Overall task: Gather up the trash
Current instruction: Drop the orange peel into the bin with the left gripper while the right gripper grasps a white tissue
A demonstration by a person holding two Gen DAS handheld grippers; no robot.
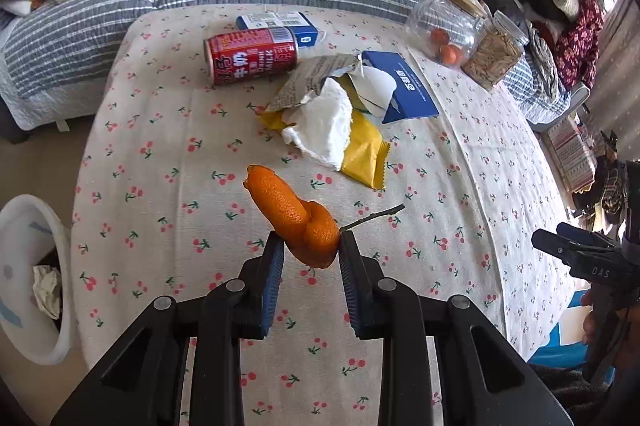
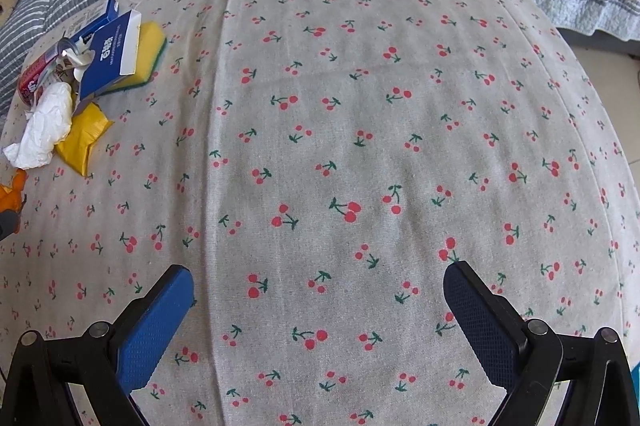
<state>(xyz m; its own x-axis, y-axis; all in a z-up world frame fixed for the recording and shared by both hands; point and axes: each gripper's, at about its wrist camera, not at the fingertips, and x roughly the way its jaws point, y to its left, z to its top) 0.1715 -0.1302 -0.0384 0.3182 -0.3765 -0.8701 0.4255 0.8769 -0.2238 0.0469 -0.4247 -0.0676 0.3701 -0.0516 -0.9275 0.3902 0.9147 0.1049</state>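
Orange peel (image 1: pixel 298 222) sits clamped between the blue pads of our left gripper (image 1: pixel 311 246), jaws drawn nearly together on its lower end, the piece raised clear of the cherry-print tablecloth (image 1: pixel 168 186). Our right gripper (image 2: pixel 320 310) hangs over bare cloth with jaws spread wide and nothing between them. Beyond the peel lie a crumpled white tissue (image 1: pixel 320 124), a yellow wrapper (image 1: pixel 366 152) and a red can (image 1: pixel 250 55) on its side. At the table's left edge stands a white bin (image 1: pixel 36 278) holding crumpled paper.
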